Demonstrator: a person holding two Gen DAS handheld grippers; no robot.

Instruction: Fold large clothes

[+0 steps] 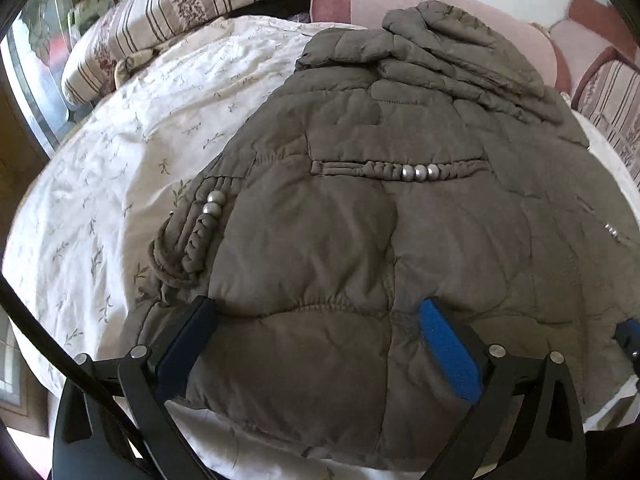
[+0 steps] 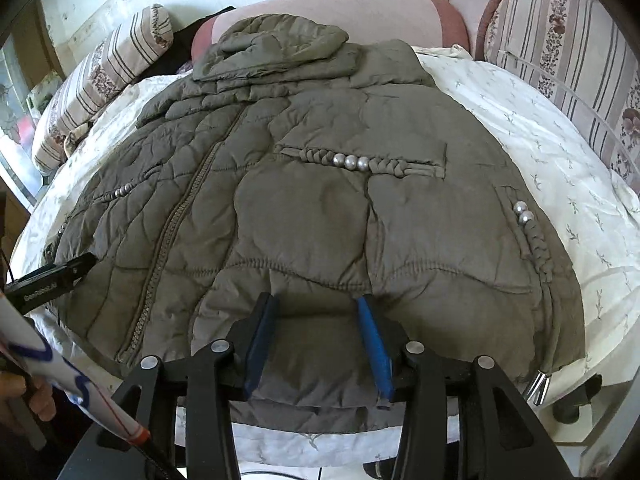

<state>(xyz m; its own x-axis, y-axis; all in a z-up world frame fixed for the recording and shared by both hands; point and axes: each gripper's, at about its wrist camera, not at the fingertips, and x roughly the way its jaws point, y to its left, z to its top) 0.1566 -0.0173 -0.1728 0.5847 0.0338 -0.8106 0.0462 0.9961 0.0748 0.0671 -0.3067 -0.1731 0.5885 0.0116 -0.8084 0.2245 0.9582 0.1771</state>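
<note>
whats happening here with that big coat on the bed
A person with a two-finger gripper in each hand is starting to fold a grey-brown puffer jacket that lies spread front-up on a white floral bedspread. Both the left gripper and the right gripper are open, poised over the hem nearest the person, the fabric bulging between their fingers. The hood lies at the far end; no fold shows yet.

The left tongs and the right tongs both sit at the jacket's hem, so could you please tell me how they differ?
The left tongs stand wide open, while the right tongs leave a narrower gap, though also open. The left tongs straddle the hem near the jacket's side edge, beside a beaded braid; the right tongs sit nearer the middle, right of the zipper. Both have blue pads, with hem fabric bulging between the fingers, not yet pinched.
</note>
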